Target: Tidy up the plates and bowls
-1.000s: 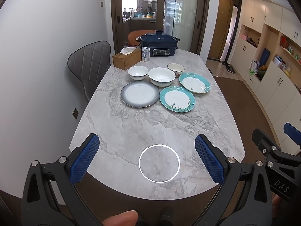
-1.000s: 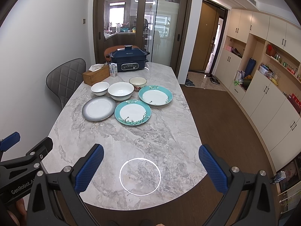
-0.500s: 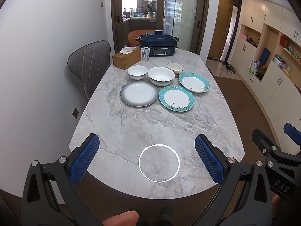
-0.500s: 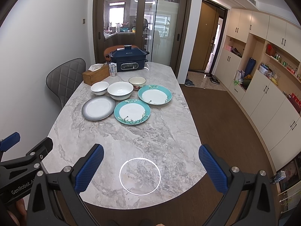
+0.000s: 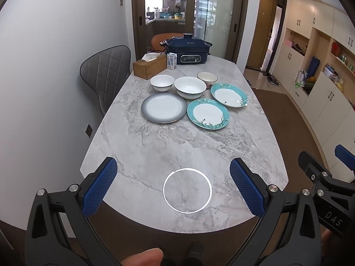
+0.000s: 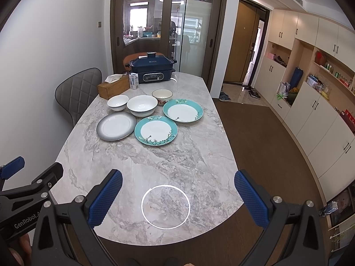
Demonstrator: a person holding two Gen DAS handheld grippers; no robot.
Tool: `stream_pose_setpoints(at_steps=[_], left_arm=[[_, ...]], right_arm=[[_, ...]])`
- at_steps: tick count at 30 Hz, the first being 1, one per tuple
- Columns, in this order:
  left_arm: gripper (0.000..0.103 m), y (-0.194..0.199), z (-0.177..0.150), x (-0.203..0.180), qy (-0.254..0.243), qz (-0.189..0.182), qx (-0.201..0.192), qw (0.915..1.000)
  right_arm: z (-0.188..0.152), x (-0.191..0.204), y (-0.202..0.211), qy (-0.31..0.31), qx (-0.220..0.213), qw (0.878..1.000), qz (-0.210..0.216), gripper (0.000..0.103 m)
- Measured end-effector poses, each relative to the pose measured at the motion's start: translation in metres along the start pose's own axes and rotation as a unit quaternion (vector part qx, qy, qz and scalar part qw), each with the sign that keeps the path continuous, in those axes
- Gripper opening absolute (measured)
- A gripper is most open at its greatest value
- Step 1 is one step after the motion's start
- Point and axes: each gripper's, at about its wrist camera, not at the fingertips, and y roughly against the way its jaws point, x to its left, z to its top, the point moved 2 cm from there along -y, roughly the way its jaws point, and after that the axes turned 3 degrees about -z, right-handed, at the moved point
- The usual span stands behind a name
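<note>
Plates and bowls all well ahead of both claws, at the far half of the grey marble worktop [image 5: 177, 150]: grey-rimmed white plate [image 5: 164, 107] ahead-left, two teal floral-rimmed plates [image 5: 208, 114] [image 5: 229, 94] ahead and ahead-right, with a small white bowl [image 5: 162, 83], a large white bowl [image 5: 190, 87] and a dark-rimmed cream bowl [image 5: 207, 77] just beyond.

Left claw [image 5: 173, 186] spread wide, empty, over the near edge. Right claw [image 6: 177, 199] likewise spread and empty.

Nothing stacked yet; likely the approach step. Next: reach forward, pinch one teal plate by its rim, set onto the other.
</note>
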Motion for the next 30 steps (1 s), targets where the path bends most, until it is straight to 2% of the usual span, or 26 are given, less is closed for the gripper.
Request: stream_pose_setpoints(at_steps=[6,11,18,20,22,25,27,30], left_arm=[[0.103,-0.006,-0.006,-0.005,0.007,-0.002,0.005,1.0000],[0.103,-0.026,-0.002,-0.005,0.017,-0.001,0.022,0.9996],[0.103,-0.073,-0.012,0.014,0.071,0.018,0.075,0.9945],[0.103,-0.087,-0.016,0.026,0.089,0.017,0.081,0.9926],[0.103,-0.102,-0.017,0.042,0.109,-0.004,0.079,0.9908],[0.102,-0.129,-0.012,0.069,0.141,-0.023,0.069,0.9873],[0.102,-0.156,-0.003,0.090,0.155,-0.026,0.079,0.9845],[0.102,-0.201,0.015,0.114,0.157,-0.044,0.092,0.9824]], right_arm=[[-0.004,-0.003,-0.003,0.003,0.001,1.000,0.005,0.103],[0.003,-0.012,-0.016,0.007,0.003,1.000,0.013,0.103],[0.007,-0.027,-0.048,0.008,0.008,0.999,0.040,0.103],[0.009,-0.030,-0.059,0.007,0.016,0.998,0.055,0.103],[0.013,-0.031,-0.075,0.005,0.026,0.997,0.074,0.103],[0.022,-0.027,-0.105,-0.010,0.044,0.991,0.125,0.103],[0.027,-0.021,-0.131,-0.029,0.062,0.983,0.173,0.103],[0.034,-0.012,-0.182,-0.067,0.109,0.967,0.221,0.103]])
